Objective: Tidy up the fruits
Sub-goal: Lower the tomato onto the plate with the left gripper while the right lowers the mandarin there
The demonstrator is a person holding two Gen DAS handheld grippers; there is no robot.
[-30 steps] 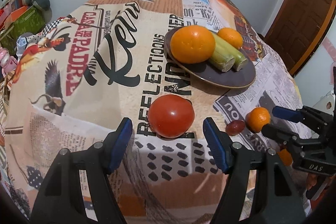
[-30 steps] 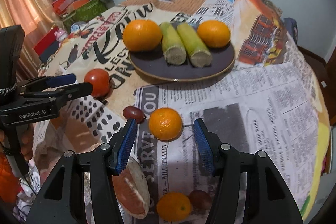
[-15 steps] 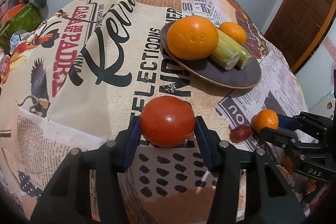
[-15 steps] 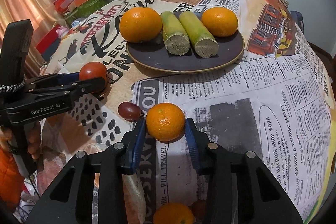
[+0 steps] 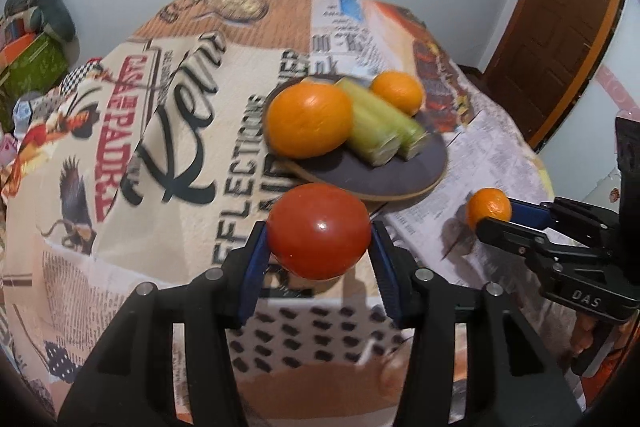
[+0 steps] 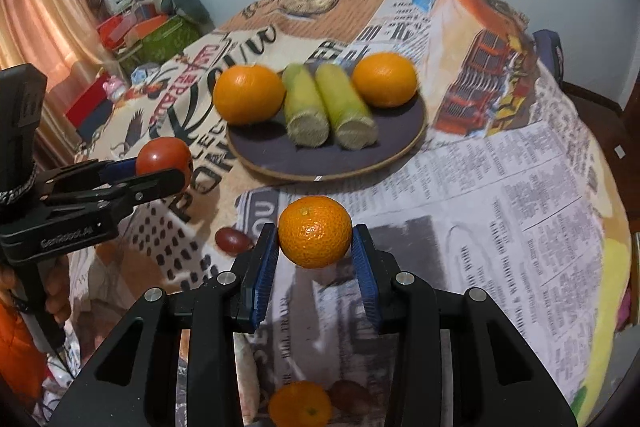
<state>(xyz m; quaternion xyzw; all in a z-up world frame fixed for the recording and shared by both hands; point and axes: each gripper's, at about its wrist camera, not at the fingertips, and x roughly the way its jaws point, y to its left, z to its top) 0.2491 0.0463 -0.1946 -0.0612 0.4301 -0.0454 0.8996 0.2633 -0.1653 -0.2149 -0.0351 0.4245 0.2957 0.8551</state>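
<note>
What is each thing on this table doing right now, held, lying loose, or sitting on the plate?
Tomato: clamped in the left gripper, off the cloth.
Small orange: clamped in the right gripper, lifted.
Plate: on the table, holding two big oranges and two green stalks.
Grape: loose on the cloth.
Another small orange: loose near the table's edge.

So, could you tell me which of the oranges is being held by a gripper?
The small orange clamped in the right gripper. The two oranges on the plate and the one at the table's near edge lie untouched.
</note>
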